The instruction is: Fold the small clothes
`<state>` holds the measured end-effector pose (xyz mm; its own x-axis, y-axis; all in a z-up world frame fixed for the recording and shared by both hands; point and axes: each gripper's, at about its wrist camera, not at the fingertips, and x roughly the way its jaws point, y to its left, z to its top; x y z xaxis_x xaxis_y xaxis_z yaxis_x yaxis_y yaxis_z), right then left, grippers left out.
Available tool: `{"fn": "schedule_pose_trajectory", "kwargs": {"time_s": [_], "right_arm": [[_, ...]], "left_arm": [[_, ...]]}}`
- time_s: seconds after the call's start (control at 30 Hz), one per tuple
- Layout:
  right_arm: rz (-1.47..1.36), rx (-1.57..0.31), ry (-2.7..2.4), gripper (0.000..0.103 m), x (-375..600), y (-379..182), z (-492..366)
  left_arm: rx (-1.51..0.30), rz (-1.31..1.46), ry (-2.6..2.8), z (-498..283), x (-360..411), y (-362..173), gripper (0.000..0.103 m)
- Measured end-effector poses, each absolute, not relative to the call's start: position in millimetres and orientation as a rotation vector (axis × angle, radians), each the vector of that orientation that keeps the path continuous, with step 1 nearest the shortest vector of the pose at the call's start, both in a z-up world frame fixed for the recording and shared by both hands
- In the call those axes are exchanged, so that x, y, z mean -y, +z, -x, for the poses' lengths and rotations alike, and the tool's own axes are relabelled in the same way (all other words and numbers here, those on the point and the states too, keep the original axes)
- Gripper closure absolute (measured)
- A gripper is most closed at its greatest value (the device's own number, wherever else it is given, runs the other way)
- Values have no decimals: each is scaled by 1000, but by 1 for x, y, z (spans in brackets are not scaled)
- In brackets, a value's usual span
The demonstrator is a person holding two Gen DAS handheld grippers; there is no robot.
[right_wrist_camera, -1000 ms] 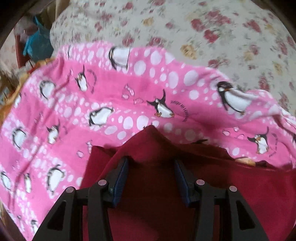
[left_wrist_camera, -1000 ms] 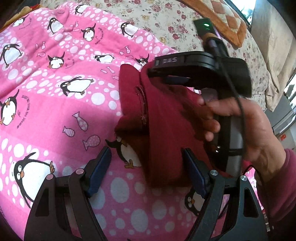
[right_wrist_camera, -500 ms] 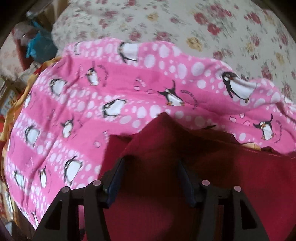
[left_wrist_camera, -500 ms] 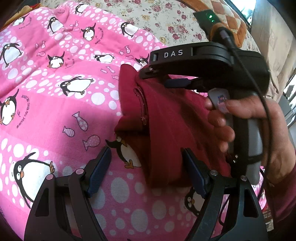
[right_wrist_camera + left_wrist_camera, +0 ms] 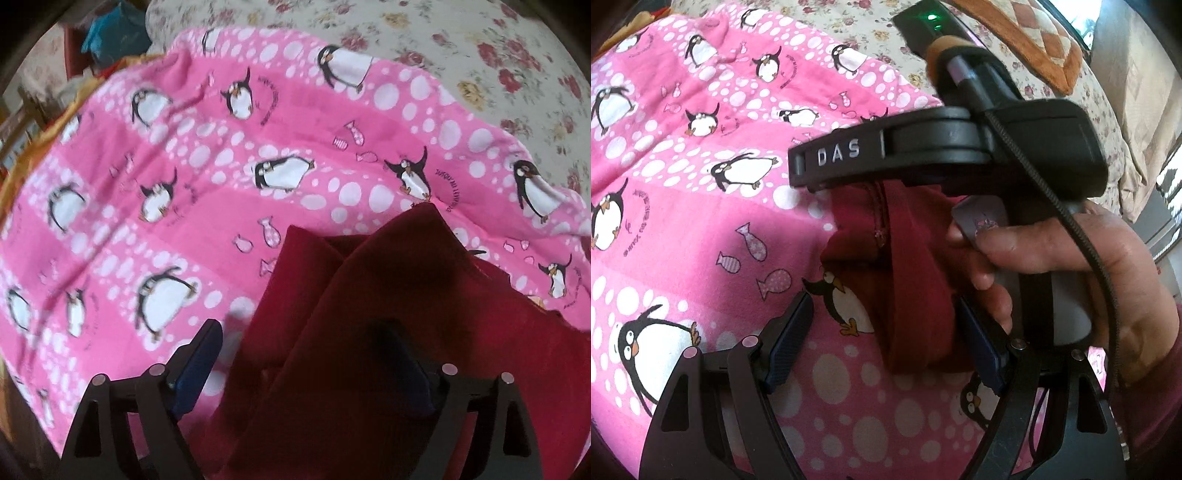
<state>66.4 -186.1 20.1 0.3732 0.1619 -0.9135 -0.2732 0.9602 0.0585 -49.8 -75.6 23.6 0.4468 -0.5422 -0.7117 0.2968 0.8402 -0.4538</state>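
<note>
A dark red garment [image 5: 912,266] lies folded on a pink penguin blanket [image 5: 701,221]. My left gripper [image 5: 882,314] is held low and open just in front of the garment's near end, its pads clear of the cloth. In the left wrist view, a hand [image 5: 1071,258] holds the right gripper's black body marked DAS above the garment. In the right wrist view, the right gripper [image 5: 295,332] points down over the red garment [image 5: 369,295]. Its jaws are opening, with the cloth lying between them and the left pad [image 5: 199,354] clear of it.
The penguin blanket [image 5: 184,166] is spread over a floral bedsheet [image 5: 480,55]. An orange-edged patchwork cushion [image 5: 1034,33] lies at the far right of the bed. A blue bag [image 5: 110,33] sits beyond the bed's far corner.
The right gripper's jaws have spread wide and let go of the red cloth. It has shifted leftwards over the garment. The left gripper has kept still.
</note>
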Motion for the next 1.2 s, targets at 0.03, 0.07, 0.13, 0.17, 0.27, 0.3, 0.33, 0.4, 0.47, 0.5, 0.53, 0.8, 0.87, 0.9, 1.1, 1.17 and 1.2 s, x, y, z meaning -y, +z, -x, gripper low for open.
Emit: {"fn": "schedule_pose_trajectory", "kwargs": {"time_s": [0.03, 0.07, 0.13, 0.17, 0.27, 0.3, 0.33, 0.4, 0.47, 0.5, 0.53, 0.8, 0.87, 0.9, 1.1, 1.17, 1.2], "right_arm": [[132, -1151, 288, 17, 185, 19, -66], [138, -1134, 287, 31, 188, 21, -66], [123, -1130, 278, 49, 200, 24, -67], [87, -1134, 296, 59, 208, 26, -67], [-14, -1134, 335, 79, 231, 38, -62], [-37, -1125, 343, 81, 236, 42, -60], [-55, -1117, 348, 82, 242, 46, -57], [-102, -1108, 358, 83, 251, 53, -54], [-133, -1103, 357, 83, 259, 57, -49], [-141, -1103, 357, 83, 261, 58, -46], [-150, -1106, 358, 83, 263, 58, -45], [-60, -1145, 340, 41, 241, 53, -54], [-6, -1168, 357, 36, 226, 51, -60], [23, -1186, 358, 36, 219, 48, -64], [100, -1243, 328, 33, 200, 18, -81], [47, -1193, 320, 36, 212, 20, -79], [17, -1187, 319, 50, 219, 22, -77]], "left_arm": [[-977, 279, -528, 50, 76, 24, 23], [-976, 285, -530, 50, 76, 24, 23], [-970, 311, -537, 49, 73, 26, 23], [-965, 322, -539, 49, 73, 27, 23], [-938, 341, -559, 47, 74, 30, 22], [-928, 341, -562, 45, 76, 31, 22], [-917, 344, -566, 43, 79, 32, 22], [-899, 346, -581, 39, 85, 35, 22], [-880, 343, -606, 37, 92, 37, 23], [-871, 355, -625, 37, 93, 38, 23], [-859, 384, -646, 37, 91, 39, 28], [-866, 399, -696, 35, 92, 40, 57], [-872, 398, -696, 30, 94, 40, 57], [-873, 395, -694, 30, 95, 41, 57], [-899, 343, -659, 34, 100, 32, 56], [-905, 331, -649, 37, 102, 30, 45], [-898, 331, -652, 38, 103, 30, 45]]}}
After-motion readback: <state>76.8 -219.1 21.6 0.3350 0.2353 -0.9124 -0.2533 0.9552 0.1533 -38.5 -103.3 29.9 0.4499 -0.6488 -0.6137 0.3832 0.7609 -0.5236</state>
